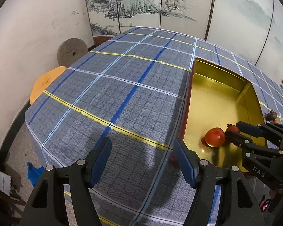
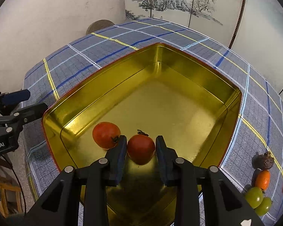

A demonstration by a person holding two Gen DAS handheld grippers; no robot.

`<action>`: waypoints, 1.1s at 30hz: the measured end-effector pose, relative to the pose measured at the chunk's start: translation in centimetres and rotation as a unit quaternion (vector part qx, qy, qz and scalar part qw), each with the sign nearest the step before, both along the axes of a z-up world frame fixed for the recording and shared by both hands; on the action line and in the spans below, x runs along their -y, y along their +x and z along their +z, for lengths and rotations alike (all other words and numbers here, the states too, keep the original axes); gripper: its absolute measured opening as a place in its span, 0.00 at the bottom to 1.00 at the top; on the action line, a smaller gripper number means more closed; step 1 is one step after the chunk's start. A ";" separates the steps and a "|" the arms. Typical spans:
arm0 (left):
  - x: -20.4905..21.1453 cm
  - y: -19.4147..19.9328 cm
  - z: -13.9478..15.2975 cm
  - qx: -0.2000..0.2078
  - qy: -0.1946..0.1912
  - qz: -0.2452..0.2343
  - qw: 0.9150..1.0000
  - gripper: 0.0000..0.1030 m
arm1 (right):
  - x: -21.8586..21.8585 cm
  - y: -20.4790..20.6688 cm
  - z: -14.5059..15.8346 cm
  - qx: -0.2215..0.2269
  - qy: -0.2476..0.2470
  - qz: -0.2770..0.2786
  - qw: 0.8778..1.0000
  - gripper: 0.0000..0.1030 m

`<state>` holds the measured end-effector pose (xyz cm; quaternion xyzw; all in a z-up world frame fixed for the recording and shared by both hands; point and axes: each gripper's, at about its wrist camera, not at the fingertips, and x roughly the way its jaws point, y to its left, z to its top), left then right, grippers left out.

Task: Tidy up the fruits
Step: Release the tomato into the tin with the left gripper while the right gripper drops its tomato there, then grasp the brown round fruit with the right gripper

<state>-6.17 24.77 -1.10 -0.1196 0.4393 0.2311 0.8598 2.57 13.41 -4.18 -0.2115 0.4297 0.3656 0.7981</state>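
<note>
A gold tin with a red rim (image 2: 179, 71) stands on the checked tablecloth (image 1: 122, 94). Inside its near corner lies a loose red tomato (image 2: 106, 135). Right beside it is a second red tomato (image 2: 141, 148) with a dry stem, and my right gripper (image 2: 141, 143) is shut on it just above the tin's floor. The left wrist view shows this gripper (image 1: 233, 129) reaching into the tin (image 1: 217, 69) from the right, next to the loose tomato (image 1: 215, 137). My left gripper (image 1: 141, 148) hangs open over bare cloth left of the tin, with nothing between its fingers.
On the cloth to the right of the tin lie a dark wrinkled fruit (image 2: 264, 161), two small orange fruits (image 2: 262, 179), and two green tomatoes (image 2: 253, 196). A stone wheel (image 1: 71, 51) and an orange stool (image 1: 45, 82) sit beyond the table's left edge. A painted screen stands behind.
</note>
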 end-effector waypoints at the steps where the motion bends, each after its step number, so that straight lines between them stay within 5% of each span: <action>1: 0.0 0.0 0.1 0.000 0.001 -0.001 1.000 0.67 | 0.1 0.0 0.1 0.000 0.004 0.000 1.000 0.29; 15: 2.5 0.2 1.7 0.026 0.007 -0.038 0.999 0.67 | 5.1 -2.1 4.8 0.020 0.080 -0.029 0.996 0.32; 33: 11.5 3.1 2.7 0.028 0.015 -0.155 0.987 0.67 | 22.8 -2.6 3.6 0.022 0.054 -0.203 0.977 0.37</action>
